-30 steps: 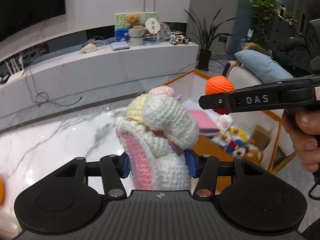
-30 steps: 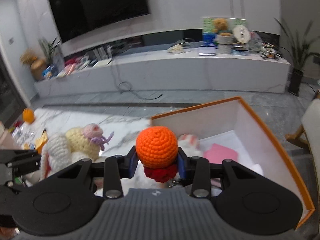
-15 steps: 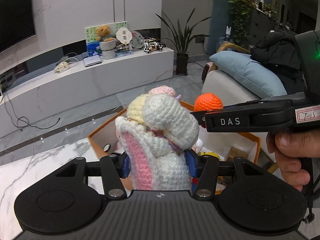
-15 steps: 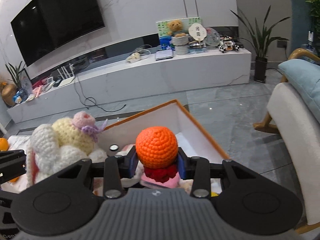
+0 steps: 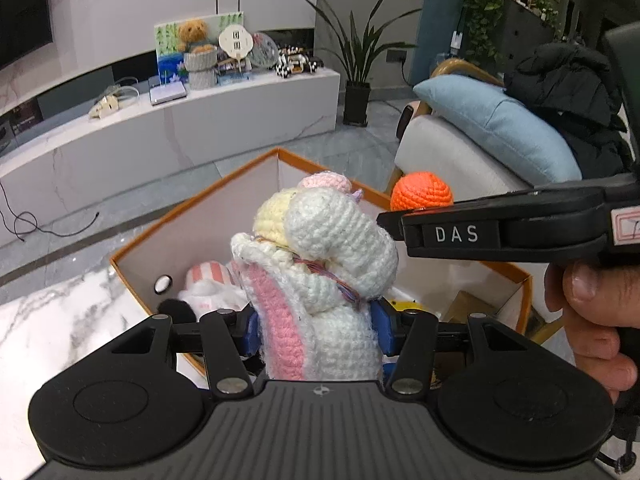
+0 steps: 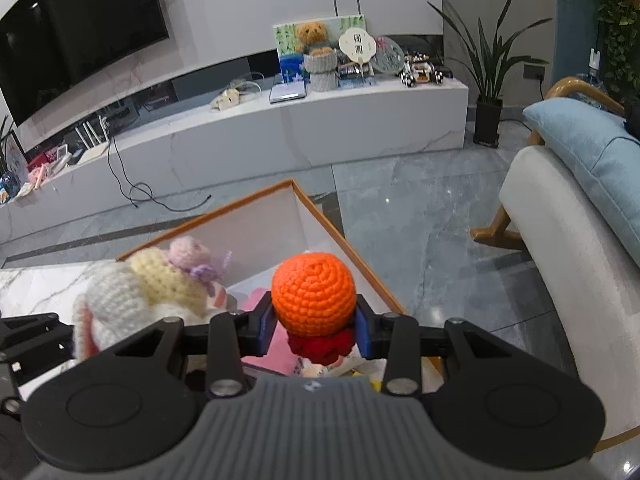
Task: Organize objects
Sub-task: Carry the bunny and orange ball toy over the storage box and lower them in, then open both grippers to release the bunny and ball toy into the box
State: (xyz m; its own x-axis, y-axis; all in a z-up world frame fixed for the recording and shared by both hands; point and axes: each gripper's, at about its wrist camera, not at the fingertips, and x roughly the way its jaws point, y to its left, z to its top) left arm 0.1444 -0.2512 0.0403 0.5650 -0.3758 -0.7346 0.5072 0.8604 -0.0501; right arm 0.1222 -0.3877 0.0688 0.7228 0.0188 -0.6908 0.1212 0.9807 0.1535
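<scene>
My left gripper (image 5: 316,330) is shut on a white, pink and yellow crocheted plush (image 5: 320,272) and holds it above the orange-rimmed white box (image 5: 192,216). My right gripper (image 6: 316,330) is shut on an orange crocheted ball toy (image 6: 313,294) with a red base, also above the box (image 6: 344,244). The orange toy also shows in the left wrist view (image 5: 422,192), to the right of the plush, and the plush shows at the left of the right wrist view (image 6: 152,288). The box holds several soft toys and a pink item (image 6: 276,350).
The box stands at the edge of a white marble table (image 5: 48,328). A white armchair (image 6: 568,264) with a blue cushion stands to the right. A long white TV bench (image 6: 280,128) with clutter runs along the far wall. Grey floor lies between.
Both grippers have carried their toys to the right, from over the marble table to above the box. Both grips are unchanged.
</scene>
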